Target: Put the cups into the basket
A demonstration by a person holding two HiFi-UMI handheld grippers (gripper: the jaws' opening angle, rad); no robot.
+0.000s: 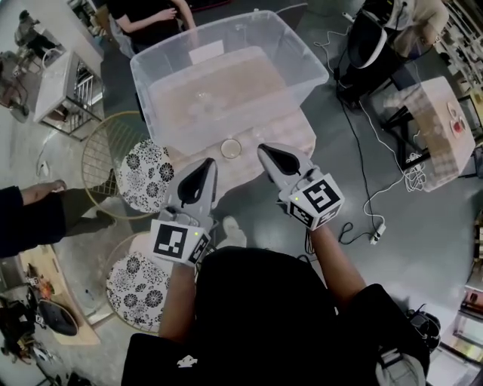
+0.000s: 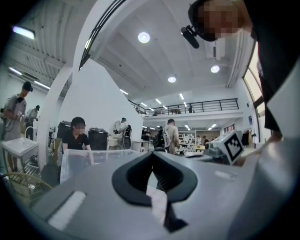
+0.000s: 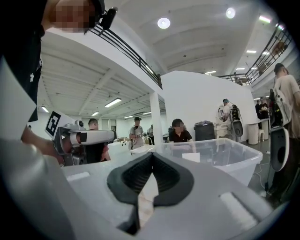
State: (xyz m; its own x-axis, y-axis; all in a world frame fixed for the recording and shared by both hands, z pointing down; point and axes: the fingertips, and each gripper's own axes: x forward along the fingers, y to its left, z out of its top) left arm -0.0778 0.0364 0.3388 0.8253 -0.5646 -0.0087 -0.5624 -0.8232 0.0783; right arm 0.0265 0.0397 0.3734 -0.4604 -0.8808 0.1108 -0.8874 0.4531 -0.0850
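A clear cup (image 1: 231, 148) stands on the pale table (image 1: 298, 132), just in front of a large clear plastic bin (image 1: 226, 45). Faint clear shapes lie inside the bin; I cannot tell what they are. My left gripper (image 1: 207, 163) and right gripper (image 1: 265, 149) are held side by side, pointing at the bin, with the cup between and slightly ahead of their tips. In the left gripper view the left gripper (image 2: 152, 153) has its jaws together with nothing in them. The right gripper (image 3: 151, 154) is likewise shut and holds nothing. The bin (image 3: 220, 154) stands ahead.
Two floral-cushioned stools (image 1: 143, 175) (image 1: 136, 290) and a yellow wire frame (image 1: 102, 151) stand at the left. A person (image 1: 151, 15) stands behind the bin. Cables (image 1: 392, 181) trail over the floor at the right, near a second table (image 1: 430, 128).
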